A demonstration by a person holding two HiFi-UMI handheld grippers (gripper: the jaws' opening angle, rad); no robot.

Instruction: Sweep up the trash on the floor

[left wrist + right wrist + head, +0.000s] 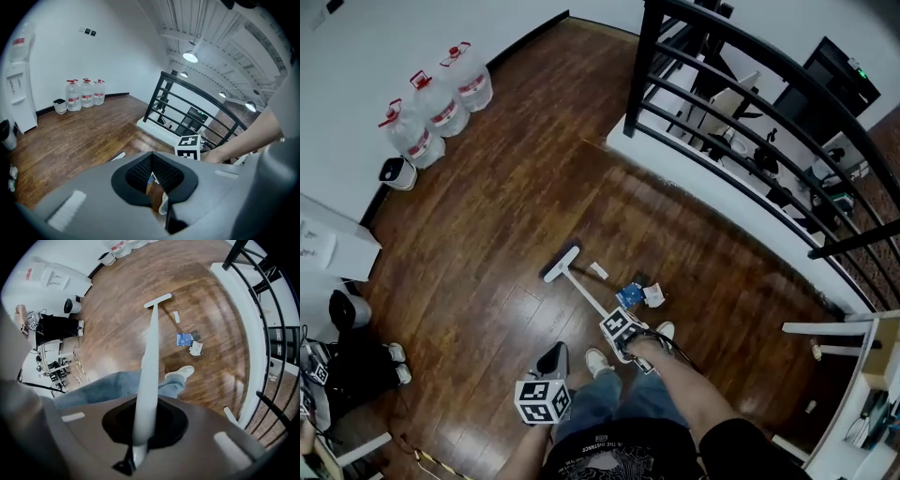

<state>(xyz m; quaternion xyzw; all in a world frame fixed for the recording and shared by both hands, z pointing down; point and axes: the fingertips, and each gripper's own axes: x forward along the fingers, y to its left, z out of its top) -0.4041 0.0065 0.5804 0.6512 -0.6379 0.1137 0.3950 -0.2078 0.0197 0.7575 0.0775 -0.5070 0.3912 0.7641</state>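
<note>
The left hand-held gripper [551,367] is clenched, seemingly on nothing. The right hand-held gripper [140,427] grasps the broom [561,263] by its handle. Trash [630,295] lies on the floor [506,216] near the broom's head, to its right. Water bottles [441,103] stand well beyond the broom's head.

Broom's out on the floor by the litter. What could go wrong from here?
1. The white broom head lies left of the blue packet and crumpled white scrap; a straight pull back would probably miss both.
2. Both lie close to the white shoe, so a sideways sweep might jam them against it.
3. No dustpan shows; the left gripper appears empty.
</note>
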